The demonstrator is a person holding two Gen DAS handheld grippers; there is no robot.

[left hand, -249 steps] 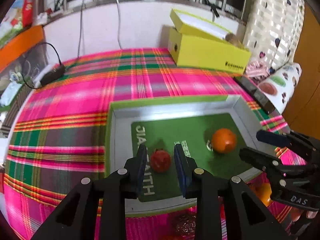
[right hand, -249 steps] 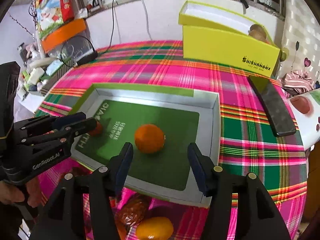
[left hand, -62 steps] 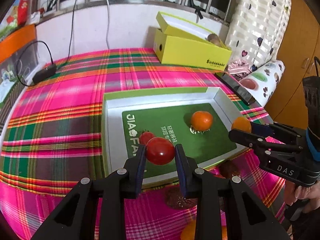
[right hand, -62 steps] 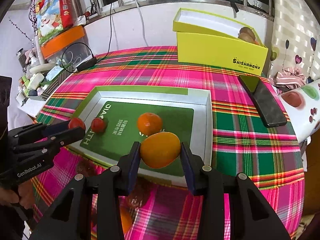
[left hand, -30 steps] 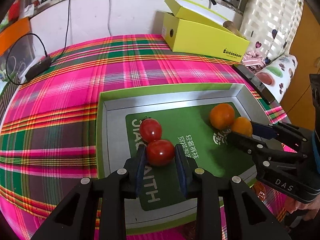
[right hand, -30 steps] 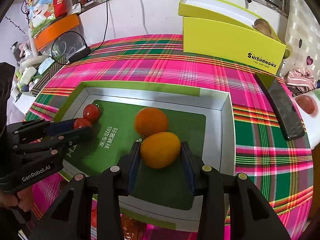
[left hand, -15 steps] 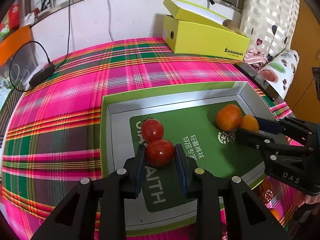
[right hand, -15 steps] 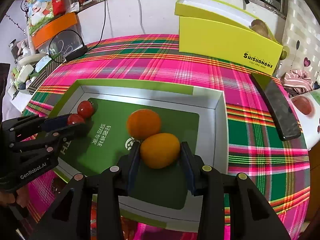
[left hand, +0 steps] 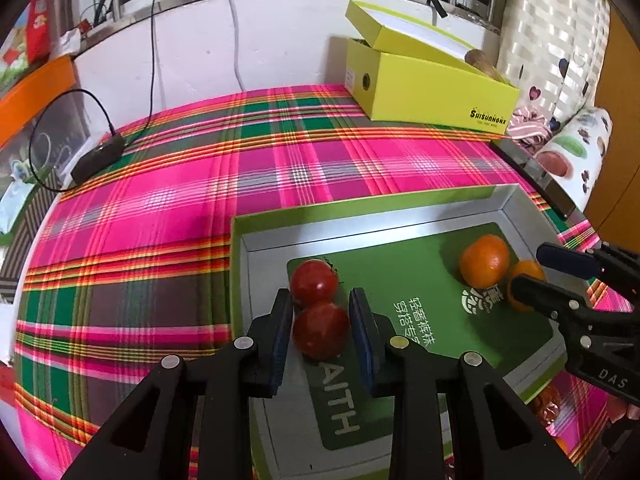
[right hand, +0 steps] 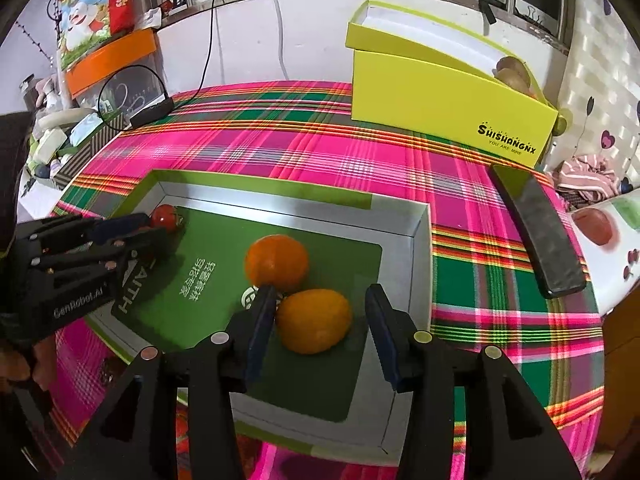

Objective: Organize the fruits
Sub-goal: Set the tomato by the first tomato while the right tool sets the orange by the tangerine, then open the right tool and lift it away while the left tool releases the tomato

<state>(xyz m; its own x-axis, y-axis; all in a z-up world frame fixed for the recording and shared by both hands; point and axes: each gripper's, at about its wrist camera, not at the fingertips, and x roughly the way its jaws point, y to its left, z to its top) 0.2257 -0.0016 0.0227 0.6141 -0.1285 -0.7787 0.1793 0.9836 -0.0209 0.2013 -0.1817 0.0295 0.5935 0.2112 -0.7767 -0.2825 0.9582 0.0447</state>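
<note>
A shallow green-rimmed tray (left hand: 360, 208) (right hand: 260, 188) lies on the plaid cloth. My left gripper (left hand: 320, 328) is shut on a red tomato (left hand: 320, 332) low over the tray's left part, right behind a second tomato (left hand: 314, 282) (right hand: 164, 216). My right gripper (right hand: 318, 320) is opening around a yellow-orange fruit (right hand: 314, 320) (left hand: 524, 280) that rests on the tray floor. A gap shows between this fruit and the right pad. It touches a round orange (right hand: 277, 262) (left hand: 484, 266). In the right wrist view the left gripper (right hand: 150, 226) hides its held tomato.
An open yellow shoe box (left hand: 428, 88) (right hand: 440, 100) stands at the back of the table. A black phone (right hand: 536, 236) lies right of the tray. A black charger with cables (left hand: 98, 156) sits at the far left. Dark reddish fruit (left hand: 544, 404) lies on the cloth by the tray's near edge.
The right jaws have widened off the yellow-orange fruit, which now sits on the tray floor. The left gripper still clamps the tomato in about the same place.
</note>
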